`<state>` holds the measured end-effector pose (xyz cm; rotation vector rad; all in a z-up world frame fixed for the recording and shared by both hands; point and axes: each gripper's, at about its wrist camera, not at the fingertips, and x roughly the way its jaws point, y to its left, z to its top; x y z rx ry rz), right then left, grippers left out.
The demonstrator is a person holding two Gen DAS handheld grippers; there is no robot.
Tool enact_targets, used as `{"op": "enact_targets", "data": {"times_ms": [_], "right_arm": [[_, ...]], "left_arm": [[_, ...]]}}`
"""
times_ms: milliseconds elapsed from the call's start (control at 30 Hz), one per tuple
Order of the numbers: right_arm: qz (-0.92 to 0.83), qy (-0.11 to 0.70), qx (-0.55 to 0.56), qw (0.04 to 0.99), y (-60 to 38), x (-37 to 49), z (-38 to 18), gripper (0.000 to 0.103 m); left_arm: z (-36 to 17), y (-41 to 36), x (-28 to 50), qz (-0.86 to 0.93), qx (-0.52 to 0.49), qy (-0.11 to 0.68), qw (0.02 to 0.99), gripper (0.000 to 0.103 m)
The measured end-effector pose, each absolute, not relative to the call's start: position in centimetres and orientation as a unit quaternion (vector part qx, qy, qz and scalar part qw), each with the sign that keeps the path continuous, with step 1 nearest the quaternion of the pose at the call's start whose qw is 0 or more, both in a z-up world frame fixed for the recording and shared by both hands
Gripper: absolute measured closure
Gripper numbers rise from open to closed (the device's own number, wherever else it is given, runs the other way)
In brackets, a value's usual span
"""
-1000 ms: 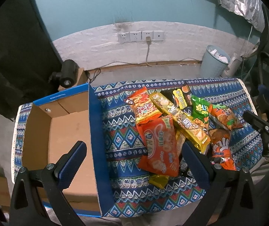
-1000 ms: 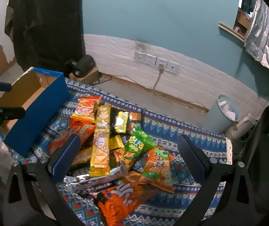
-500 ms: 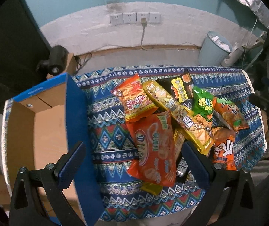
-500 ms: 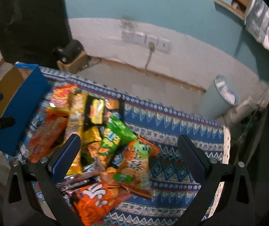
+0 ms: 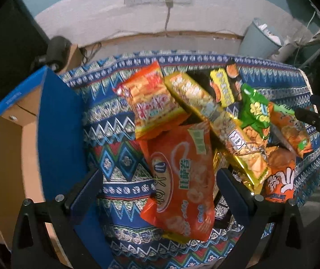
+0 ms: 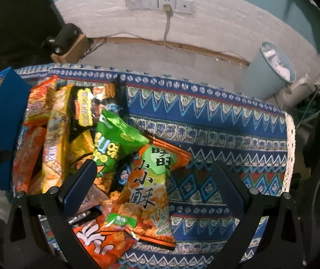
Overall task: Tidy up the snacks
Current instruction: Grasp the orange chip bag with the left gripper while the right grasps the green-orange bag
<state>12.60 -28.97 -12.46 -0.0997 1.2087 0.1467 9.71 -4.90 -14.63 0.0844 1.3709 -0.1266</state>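
While our left gripper (image 5: 158, 192) hangs with jaws wide apart over the big orange bag (image 5: 182, 174), the blue box (image 5: 54, 121) stands just left on the patterned cloth (image 5: 115, 157); from the right wrist we see our right gripper (image 6: 153, 186) — jaws apart too — above the orange-green packet (image 6: 148, 192), near the pile's right edge.

Glossy foil snack packets (image 5: 182, 174) lie on a woven patterned cloth (image 6: 215, 121). The box (image 5: 9, 157) is matt brown cardboard inside
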Motion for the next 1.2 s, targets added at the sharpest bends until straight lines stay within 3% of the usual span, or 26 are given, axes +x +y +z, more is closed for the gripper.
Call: {"op": "enact_targets", "data": {"times_ms": [600,667,733,900,1033,1200], "right_arm": [[0.05,0.629,-0.046,0.774,-29.3,12.7,-18.9,0.005],[0.051,0.633,-0.045,0.771,-29.4,12.7,-19.3,0.013],[0.052,0.637,-0.038,0.768,-29.6,12.7,-19.7,0.022],[0.061,0.637,-0.021,0.768,-29.8,12.1,-20.0,0.055],[0.059,0.626,-0.023,0.777,-30.3,11.9,-19.2,0.061],[0.053,0.615,-0.029,0.786,-30.4,11.1,-18.0,0.062]], "left_arm": [[-20.3,-5.7,10.3,-0.068,0.011,0.676,0.733,0.001],[-20.8,-5.9,10.2,-0.072,0.007,0.68,0.73,0.007],[-21.3,-6.0,9.9,-0.08,-0.002,0.684,0.725,0.026],[-21.2,-5.9,9.5,-0.086,-0.009,0.681,0.727,0.05],[-20.2,-5.6,8.9,-0.09,0.007,0.673,0.734,0.06],[-19.7,-4.8,7.8,-0.081,0.027,0.671,0.736,0.061]]}}
